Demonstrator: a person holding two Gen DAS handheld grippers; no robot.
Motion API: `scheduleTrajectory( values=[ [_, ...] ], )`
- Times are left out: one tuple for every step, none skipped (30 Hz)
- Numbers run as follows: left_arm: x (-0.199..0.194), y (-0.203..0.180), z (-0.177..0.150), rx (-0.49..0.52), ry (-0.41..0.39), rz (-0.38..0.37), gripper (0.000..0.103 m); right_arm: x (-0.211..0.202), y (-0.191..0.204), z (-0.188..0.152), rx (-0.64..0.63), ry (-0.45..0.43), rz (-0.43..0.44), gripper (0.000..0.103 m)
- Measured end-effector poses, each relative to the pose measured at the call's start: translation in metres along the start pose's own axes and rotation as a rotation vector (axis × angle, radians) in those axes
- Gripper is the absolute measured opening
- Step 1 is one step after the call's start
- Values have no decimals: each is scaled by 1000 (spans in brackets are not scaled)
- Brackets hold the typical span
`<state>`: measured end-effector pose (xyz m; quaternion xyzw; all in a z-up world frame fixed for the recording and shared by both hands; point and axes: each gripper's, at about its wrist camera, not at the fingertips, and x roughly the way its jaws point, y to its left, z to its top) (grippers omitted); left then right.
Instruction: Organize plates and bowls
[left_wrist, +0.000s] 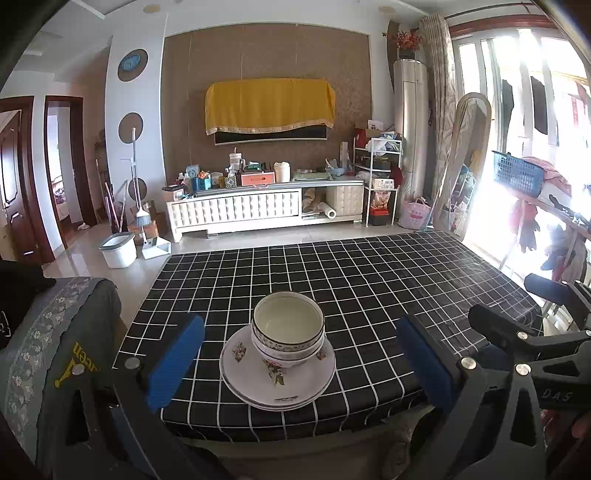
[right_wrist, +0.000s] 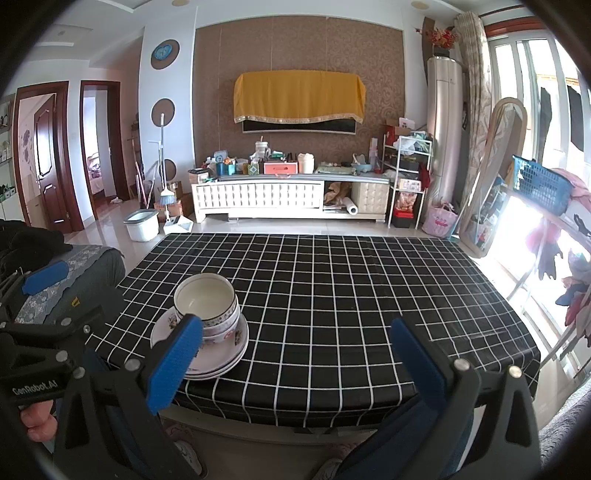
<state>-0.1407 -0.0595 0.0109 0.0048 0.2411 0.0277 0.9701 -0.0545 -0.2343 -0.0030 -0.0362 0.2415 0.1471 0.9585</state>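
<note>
White floral plates (left_wrist: 258, 376) lie stacked near the front of the table, and nested patterned bowls (left_wrist: 288, 328) stand on top of them. In the right wrist view the same plates (right_wrist: 221, 360) and bowls (right_wrist: 208, 304) sit at the table's front left. My left gripper (left_wrist: 301, 360) is open, held back from the table edge, its blue pads wide on either side of the stack and touching nothing. My right gripper (right_wrist: 295, 363) is open too, to the right of the stack, with its left pad (right_wrist: 175, 363) overlapping the plates in view. Nothing is held.
The black grid tablecloth (left_wrist: 369, 280) covers the table. A grey-covered sofa arm (left_wrist: 55, 332) stands close on the left. A clothes rack with a blue basket (right_wrist: 543, 184) is at the right. A TV cabinet (left_wrist: 258, 206) lines the far wall.
</note>
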Motion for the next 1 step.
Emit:
scheduleTrajectory(
  values=[
    [0, 0, 0, -1, 1, 1, 103, 0, 0, 0, 0, 1, 1, 103]
  ],
)
